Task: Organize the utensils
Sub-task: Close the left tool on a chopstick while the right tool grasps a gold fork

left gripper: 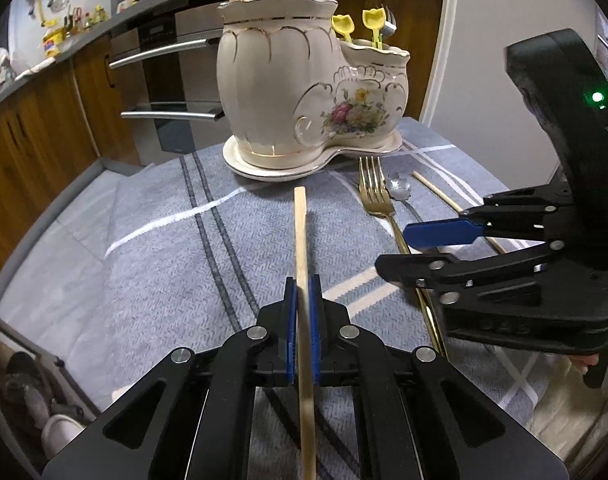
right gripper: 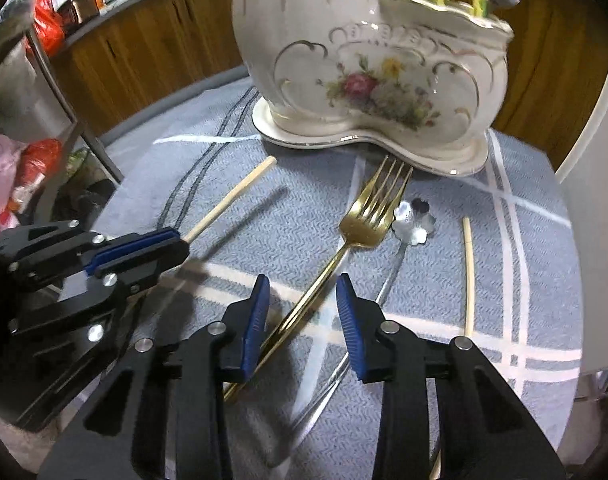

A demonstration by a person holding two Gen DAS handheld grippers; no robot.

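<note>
Left wrist: left claw (left gripper: 303, 292) clamps chopstick (left gripper: 300, 232); right claw (right gripper: 303, 312), tilted down, half-open astride gold fork (right gripper: 368, 216).

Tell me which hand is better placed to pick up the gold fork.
Right. The right gripper hangs over the gold fork with its handle between open jaws. The left gripper is already shut on a chopstick, so it isn't free.

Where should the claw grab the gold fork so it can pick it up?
Grab the gold fork by its thin straight handle, coming down from above with one pad on each side. It lies flat on the cloth, and the right claw already straddles that handle. The wide tines point at the ceramic holder.
</note>
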